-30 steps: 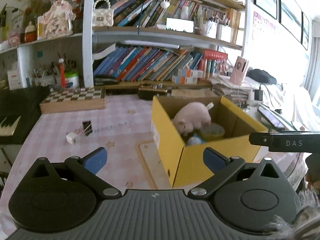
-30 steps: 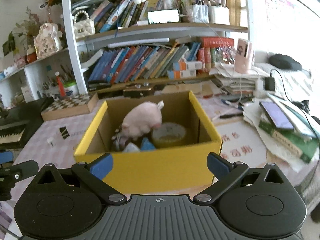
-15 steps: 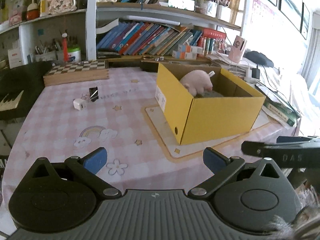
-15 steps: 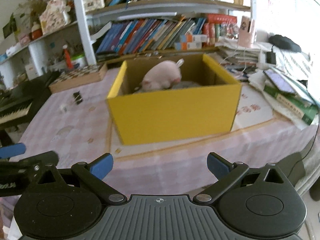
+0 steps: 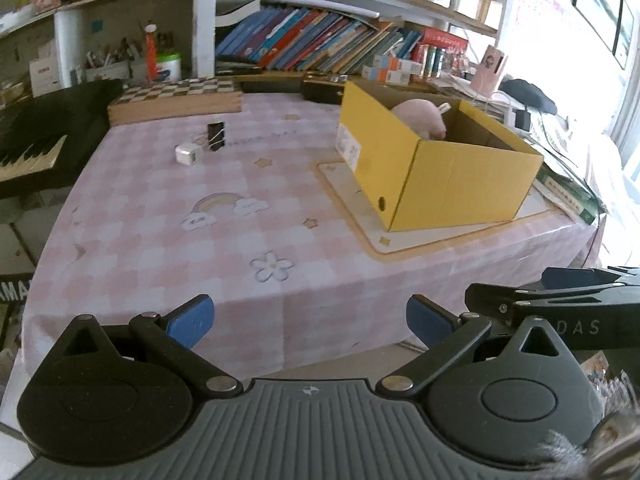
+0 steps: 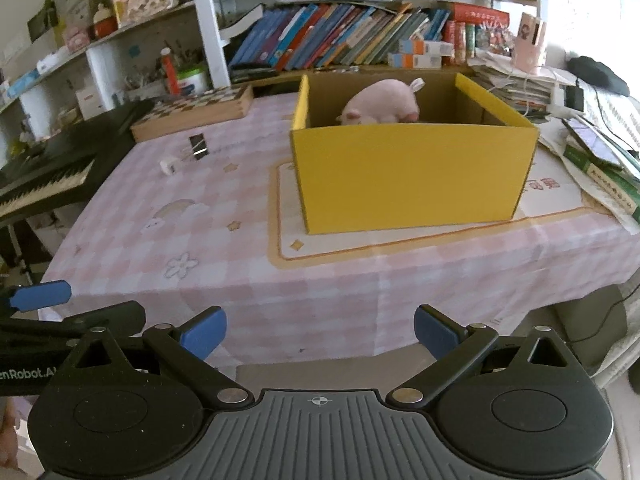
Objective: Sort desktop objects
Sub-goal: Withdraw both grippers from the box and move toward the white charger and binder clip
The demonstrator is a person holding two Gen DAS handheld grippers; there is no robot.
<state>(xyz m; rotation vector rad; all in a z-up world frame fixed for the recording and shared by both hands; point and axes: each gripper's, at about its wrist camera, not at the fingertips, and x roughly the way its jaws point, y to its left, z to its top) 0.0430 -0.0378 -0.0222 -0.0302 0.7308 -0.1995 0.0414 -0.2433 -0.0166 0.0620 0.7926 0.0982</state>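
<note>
A yellow cardboard box [image 5: 452,176] [image 6: 408,176] stands on the pink checked tablecloth [image 5: 192,216] [image 6: 208,220], with a pink plush pig [image 5: 420,118] [image 6: 382,102] inside it. A black binder clip [image 5: 216,135] [image 6: 199,145] and a small white charger cube [image 5: 187,154] [image 6: 169,166] lie on the cloth's far left part. My left gripper [image 5: 310,318] is open and empty, held off the table's near edge. My right gripper [image 6: 320,328] is likewise open and empty, below the near edge, facing the box.
A wooden chessboard box [image 5: 176,98] sits at the table's back. A keyboard [image 5: 32,152] borders the left side. Books and a phone [image 6: 596,146] are piled at the right. Bookshelves [image 5: 320,46] rise behind.
Both grippers have pulled back and away from the box, from over the table to beyond its near edge. The box and its contents have stayed put.
</note>
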